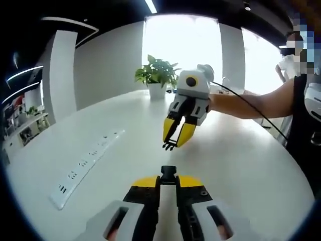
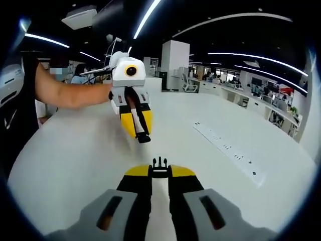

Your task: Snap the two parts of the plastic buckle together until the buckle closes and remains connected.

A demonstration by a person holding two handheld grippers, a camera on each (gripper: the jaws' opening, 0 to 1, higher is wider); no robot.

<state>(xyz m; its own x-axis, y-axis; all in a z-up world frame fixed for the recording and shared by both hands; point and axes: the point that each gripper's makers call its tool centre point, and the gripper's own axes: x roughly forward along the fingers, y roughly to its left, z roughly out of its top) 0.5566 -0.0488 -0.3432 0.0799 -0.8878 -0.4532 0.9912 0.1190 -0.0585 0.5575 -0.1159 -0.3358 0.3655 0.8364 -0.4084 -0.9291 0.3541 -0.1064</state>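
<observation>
Buckle, socket half: I hold the socket half (image 1: 169,175) pinched at the tips of my left claw (image 1: 169,182); from the right gripper view it shows as a dark piece (image 2: 143,137) at the end of that claw (image 2: 136,125).
Buckle, pronged half: the pronged half (image 2: 159,167) sits clamped in my right claw (image 2: 159,173), prongs pointing forward; in the left gripper view it hangs from that claw (image 1: 176,136) as a small black piece (image 1: 169,145).
Claws: both are closed down tight, each on its own half.
Where they are: both halves are held up above the white bench (image 1: 235,165), facing each other, near but clearly apart.
Step in hand: lining up, I judge; nothing is mated yet.
Next move: bring prongs and socket mouth onto one line, level the two, then push straight together until the latch catches. A skewed entry would likely jam.
Around: a power strip (image 1: 85,168) lies on the bench, off to the side; a potted plant (image 1: 158,76) stands at the far edge.
</observation>
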